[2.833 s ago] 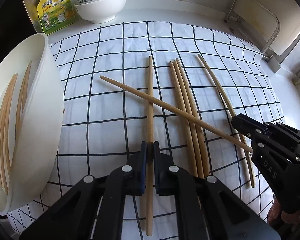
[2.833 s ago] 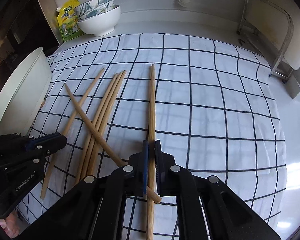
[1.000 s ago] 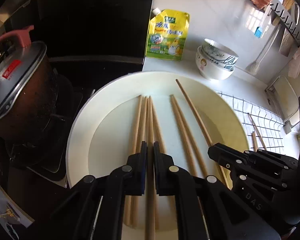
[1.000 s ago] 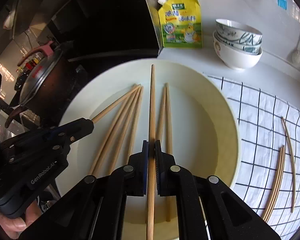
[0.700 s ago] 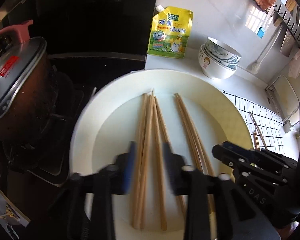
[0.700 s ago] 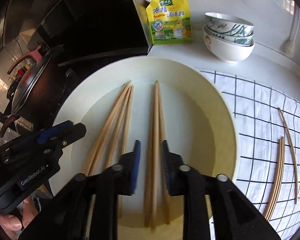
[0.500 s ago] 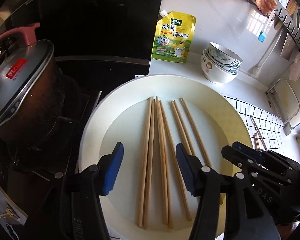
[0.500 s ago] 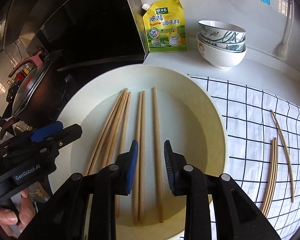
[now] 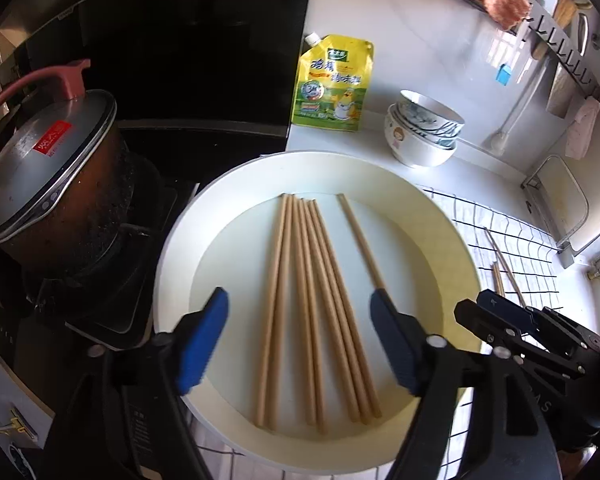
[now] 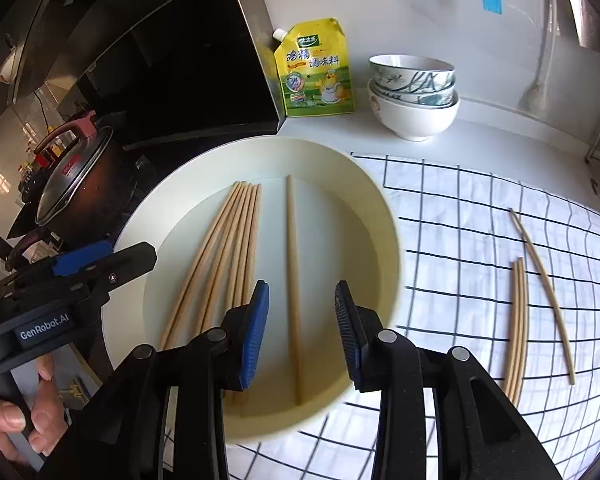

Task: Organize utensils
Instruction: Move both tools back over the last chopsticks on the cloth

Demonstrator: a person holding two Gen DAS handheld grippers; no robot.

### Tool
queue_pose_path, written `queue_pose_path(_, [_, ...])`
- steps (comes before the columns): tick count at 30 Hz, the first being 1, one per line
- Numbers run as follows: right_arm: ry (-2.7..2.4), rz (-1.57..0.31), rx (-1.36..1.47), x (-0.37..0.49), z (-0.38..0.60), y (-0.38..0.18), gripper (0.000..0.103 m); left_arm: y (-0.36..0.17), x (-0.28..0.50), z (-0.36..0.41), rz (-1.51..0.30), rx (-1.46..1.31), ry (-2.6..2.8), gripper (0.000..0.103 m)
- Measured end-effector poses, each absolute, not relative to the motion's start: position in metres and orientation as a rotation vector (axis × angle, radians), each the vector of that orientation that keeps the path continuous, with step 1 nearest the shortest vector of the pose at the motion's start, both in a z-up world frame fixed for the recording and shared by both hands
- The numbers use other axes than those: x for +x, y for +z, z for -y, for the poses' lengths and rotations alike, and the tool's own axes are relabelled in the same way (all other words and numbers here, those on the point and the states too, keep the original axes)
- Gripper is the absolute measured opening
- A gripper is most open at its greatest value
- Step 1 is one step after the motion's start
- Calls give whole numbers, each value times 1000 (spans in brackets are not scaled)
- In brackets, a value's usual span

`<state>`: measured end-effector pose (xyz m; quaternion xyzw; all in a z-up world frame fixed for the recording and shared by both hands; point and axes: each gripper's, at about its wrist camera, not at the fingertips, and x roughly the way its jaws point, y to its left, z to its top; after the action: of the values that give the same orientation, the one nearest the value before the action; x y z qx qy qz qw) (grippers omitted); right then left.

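A cream round basin (image 9: 236, 184) (image 10: 260, 145) holds several wooden chopsticks: a fanned bundle (image 9: 312, 280) (image 10: 228, 248) and one lying apart (image 9: 360, 240) (image 10: 292, 260). My left gripper (image 9: 298, 340) hovers over the bundle with its jaws opening wide, and nothing touches its pads. My right gripper (image 10: 302, 322) hangs over the lone chopstick, its jaws also opening and apart from the stick. Each gripper shows in the other's view: the right gripper (image 9: 500, 320) beside the basin, the left gripper (image 10: 100, 264) at its left rim. Three more chopsticks (image 10: 518, 312) lie on the checked cloth (image 10: 460, 220).
A lidded pot (image 9: 52, 184) sits on the stove left of the basin. A yellow seasoning pouch (image 9: 332, 84) and stacked bowls (image 9: 424, 136) stand behind it by the wall. A metal rack (image 9: 560, 208) is at the far right. A person's hand (image 10: 20, 412) holds the left gripper.
Both grippers carried a chopstick from the cloth to the basin, then opened and let go. The two sticks now lie in the basin, and both grippers have drawn back a little.
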<state>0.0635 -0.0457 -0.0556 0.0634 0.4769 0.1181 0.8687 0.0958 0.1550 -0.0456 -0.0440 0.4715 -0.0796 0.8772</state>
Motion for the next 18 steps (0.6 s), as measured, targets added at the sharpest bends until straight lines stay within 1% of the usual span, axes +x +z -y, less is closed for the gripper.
queue_pose_path(3, [231,-971,128,49,61,-51,41,-40,88,-141,-964,-80,-177,77])
queue_pose_path(7, [197,-954,109,29,90,-48,42,-32,77,-118,-932,-69,-191,81])
queue_pose_path(9, [182,-956,102,19,108,-49,48,-25,68,-100,-889,-47,-188,83])
queue_pose_path(12, [156,-961,116,3,138,-50,49,-17,58,-74,-848,-15,-204,90])
queue_pose_path(18, [67,-953,141,-20,200,-54,52,-12,41,-16,-829,16,-286,96])
